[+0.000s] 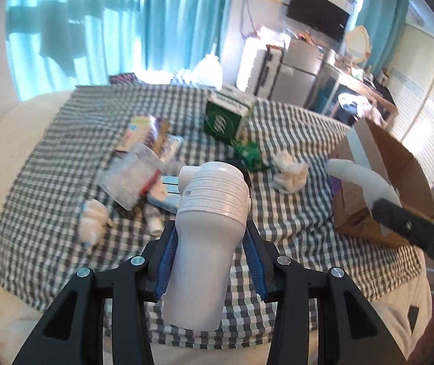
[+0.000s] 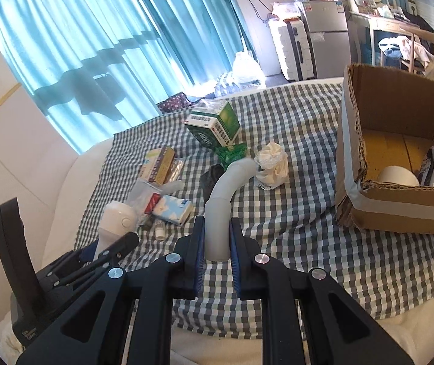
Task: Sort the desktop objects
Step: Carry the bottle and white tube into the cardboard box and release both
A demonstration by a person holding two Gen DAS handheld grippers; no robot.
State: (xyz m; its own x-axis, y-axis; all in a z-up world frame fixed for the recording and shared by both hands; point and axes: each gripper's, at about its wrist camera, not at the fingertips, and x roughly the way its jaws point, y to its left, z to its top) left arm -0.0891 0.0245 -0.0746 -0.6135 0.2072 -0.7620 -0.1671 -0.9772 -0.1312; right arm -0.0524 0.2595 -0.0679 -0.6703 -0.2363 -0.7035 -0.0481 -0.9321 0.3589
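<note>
Left gripper (image 1: 209,245) pinches a white bottle (image 1: 207,228); right gripper (image 2: 217,240) pinches a curved tube (image 2: 226,200). Both carried; next, likely release into the box (image 2: 399,210).

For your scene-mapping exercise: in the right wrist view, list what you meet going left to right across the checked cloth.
White handheld device → tissue pack → curved grey tube → white fabric bundle → cardboard box.
</note>
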